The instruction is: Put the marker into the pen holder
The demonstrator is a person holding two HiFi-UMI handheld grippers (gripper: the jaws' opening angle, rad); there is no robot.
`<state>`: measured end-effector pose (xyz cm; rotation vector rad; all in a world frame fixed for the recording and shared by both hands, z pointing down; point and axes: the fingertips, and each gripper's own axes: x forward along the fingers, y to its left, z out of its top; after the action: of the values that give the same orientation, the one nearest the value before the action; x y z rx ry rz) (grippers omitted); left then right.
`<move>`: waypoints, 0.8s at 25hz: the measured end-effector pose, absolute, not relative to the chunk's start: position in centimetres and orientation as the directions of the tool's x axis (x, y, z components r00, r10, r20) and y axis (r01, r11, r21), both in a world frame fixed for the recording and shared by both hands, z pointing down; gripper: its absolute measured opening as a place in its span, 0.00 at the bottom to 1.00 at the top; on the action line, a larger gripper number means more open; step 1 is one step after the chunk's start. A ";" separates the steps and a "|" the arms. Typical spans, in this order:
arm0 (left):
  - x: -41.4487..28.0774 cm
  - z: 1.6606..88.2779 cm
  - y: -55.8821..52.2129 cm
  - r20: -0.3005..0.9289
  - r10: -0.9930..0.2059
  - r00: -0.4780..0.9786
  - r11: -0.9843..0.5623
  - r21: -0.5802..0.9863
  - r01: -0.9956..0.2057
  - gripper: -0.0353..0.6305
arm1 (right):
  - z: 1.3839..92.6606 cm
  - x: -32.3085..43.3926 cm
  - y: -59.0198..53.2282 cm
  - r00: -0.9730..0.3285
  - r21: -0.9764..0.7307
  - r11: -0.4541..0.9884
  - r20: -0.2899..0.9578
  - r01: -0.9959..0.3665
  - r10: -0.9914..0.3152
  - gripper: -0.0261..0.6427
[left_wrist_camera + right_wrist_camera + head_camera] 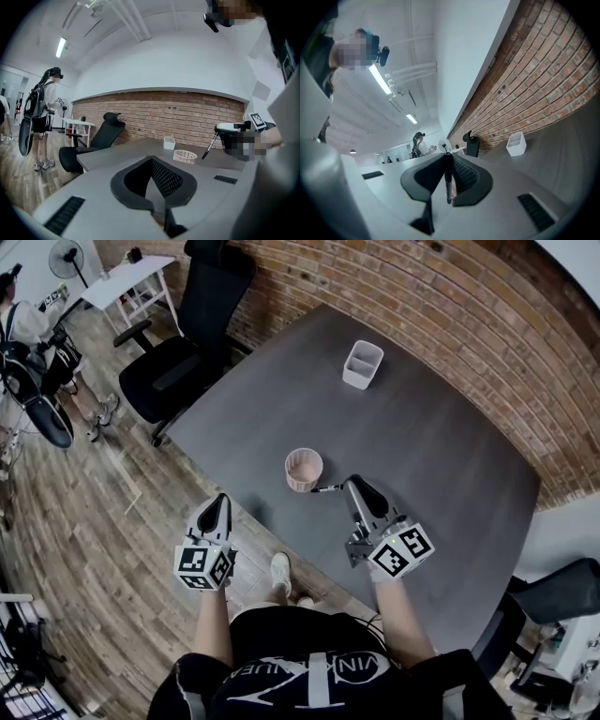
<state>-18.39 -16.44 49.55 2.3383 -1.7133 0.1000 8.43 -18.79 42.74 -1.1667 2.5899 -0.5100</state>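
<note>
Right hand-held gripper (pixel 351 486) clenched on the marker (pixel 327 488), over the near part of the grey worktop (pixel 422 456). The marker sticks out sideways from the jaws, with its free end just beside the rim of the round mesh pen holder (pixel 304 470) and not inside it. Left hand-held gripper (pixel 221 502) has its jaws together with nothing in them and sits off the worktop edge, above the wooden floor (pixel 103 521). 1 white rectangular container (pixel 363 364) stands well apart, toward the brick wall (pixel 422 296).
</note>
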 end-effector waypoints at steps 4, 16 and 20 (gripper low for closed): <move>-18.5 49.5 -18.1 0.195 -0.925 0.325 -0.299 0.151 -0.942 0.07 | 42.3 7.9 -20.2 -0.643 -0.432 0.616 -0.102 -0.659 -0.759 0.13; -18.5 49.9 -21.6 0.208 -0.907 0.366 -0.340 0.149 -0.929 0.07 | 44.1 6.1 -23.5 -0.635 -0.427 0.593 -0.055 -0.683 -0.770 0.13; -18.6 50.5 -22.6 0.215 -0.901 0.377 -0.350 0.152 -0.924 0.07 | 45.4 5.3 -24.4 -0.640 -0.421 0.589 -0.025 -0.690 -0.768 0.13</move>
<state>-18.59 -22.58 50.48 2.3909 -1.6209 0.1362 5.29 -24.39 45.43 -1.2157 2.6137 -0.5611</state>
